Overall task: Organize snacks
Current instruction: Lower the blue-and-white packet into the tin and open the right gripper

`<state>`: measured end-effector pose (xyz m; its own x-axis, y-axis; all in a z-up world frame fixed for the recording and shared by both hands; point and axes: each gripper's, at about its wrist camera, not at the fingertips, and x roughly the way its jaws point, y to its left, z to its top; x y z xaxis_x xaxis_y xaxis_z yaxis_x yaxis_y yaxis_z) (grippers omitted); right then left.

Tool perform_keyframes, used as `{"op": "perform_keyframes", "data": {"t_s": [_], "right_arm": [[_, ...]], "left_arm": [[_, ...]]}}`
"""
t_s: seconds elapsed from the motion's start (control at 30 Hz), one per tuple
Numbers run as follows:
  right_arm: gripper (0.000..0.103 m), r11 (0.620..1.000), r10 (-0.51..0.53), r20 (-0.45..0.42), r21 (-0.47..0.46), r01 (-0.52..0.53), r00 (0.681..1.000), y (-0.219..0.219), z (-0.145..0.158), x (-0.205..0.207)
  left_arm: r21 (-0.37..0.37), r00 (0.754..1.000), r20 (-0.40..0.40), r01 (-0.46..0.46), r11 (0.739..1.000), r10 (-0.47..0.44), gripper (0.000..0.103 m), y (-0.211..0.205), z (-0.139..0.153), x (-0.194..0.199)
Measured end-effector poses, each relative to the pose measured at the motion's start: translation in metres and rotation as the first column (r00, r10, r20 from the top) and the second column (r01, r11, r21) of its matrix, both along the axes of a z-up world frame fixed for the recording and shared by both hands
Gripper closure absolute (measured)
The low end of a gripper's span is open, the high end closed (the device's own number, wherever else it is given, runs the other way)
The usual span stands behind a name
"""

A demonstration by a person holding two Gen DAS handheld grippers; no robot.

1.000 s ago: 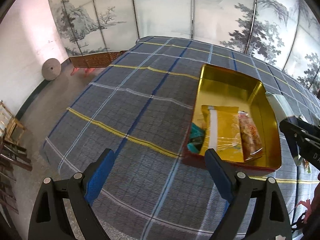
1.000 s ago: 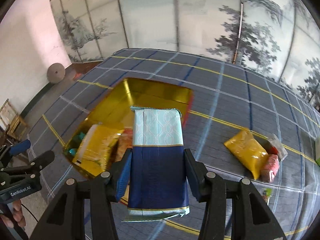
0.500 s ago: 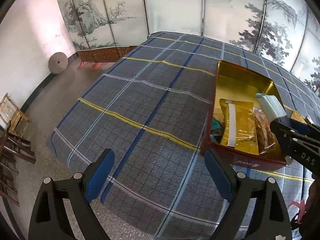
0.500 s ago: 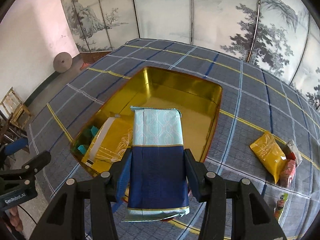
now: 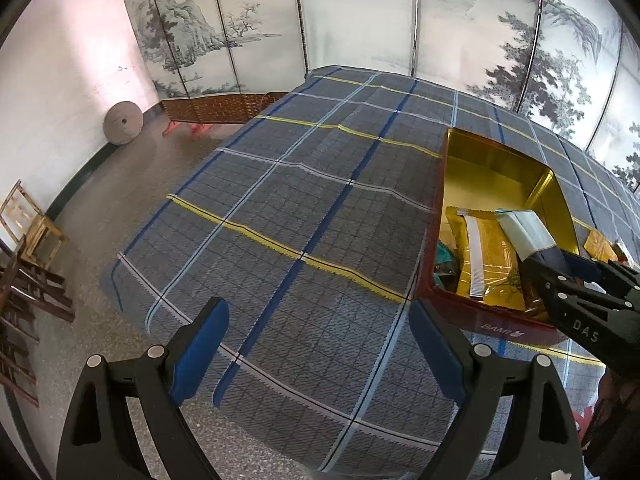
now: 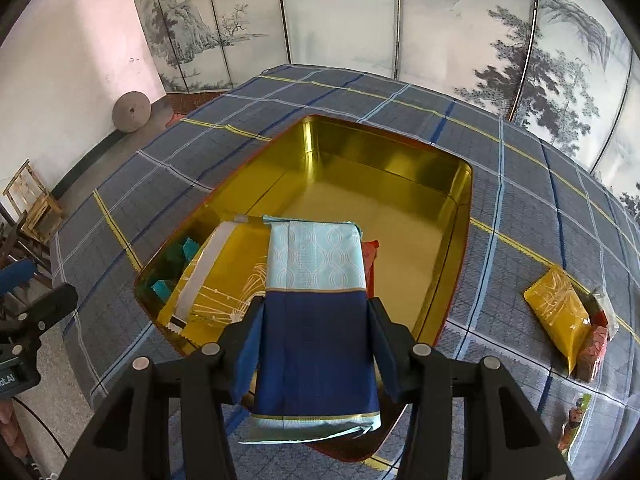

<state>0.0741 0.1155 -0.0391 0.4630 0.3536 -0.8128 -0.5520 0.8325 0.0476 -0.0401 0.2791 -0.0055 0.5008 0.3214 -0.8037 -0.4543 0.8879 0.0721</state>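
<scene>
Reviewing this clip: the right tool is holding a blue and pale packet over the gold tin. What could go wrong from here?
1. The blue and pale packet hangs over the yellow packet already in the gold tin; released here, it may land on top rather than on the bare floor beside it.
2. The right tool grips only the packet's sides, so it could slip or tilt.
3. The open left tool sits near the tin's corner and could nudge it.

A plaid-clothed table point(image 6: 520, 208) carries a gold tin point(image 6: 460, 240) and loose snack packets point(image 6: 560, 312) beside it.
</scene>
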Motion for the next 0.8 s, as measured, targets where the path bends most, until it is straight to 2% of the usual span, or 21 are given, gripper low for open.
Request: {"op": "perform_keyframes", "data": {"t_s": [0.3, 0.8], "right_arm": [[0.053, 0.999, 0.01, 0.007, -0.034, -0.009, 1.0, 0.0043, -0.0094, -0.0001], [0.048, 1.0, 0.026, 0.001, -0.007, -0.026, 1.0, 0.0015, -0.0034, -0.0018]], "left_arm": [[0.002, 1.0, 0.003, -0.001, 1.0, 0.001, 0.013, 0.002, 0.0031, -0.0008], [0.007, 1.0, 0.008, 0.014, 1.0, -0.014, 0.013, -0.0078, 0.0085, 0.0021]]}}
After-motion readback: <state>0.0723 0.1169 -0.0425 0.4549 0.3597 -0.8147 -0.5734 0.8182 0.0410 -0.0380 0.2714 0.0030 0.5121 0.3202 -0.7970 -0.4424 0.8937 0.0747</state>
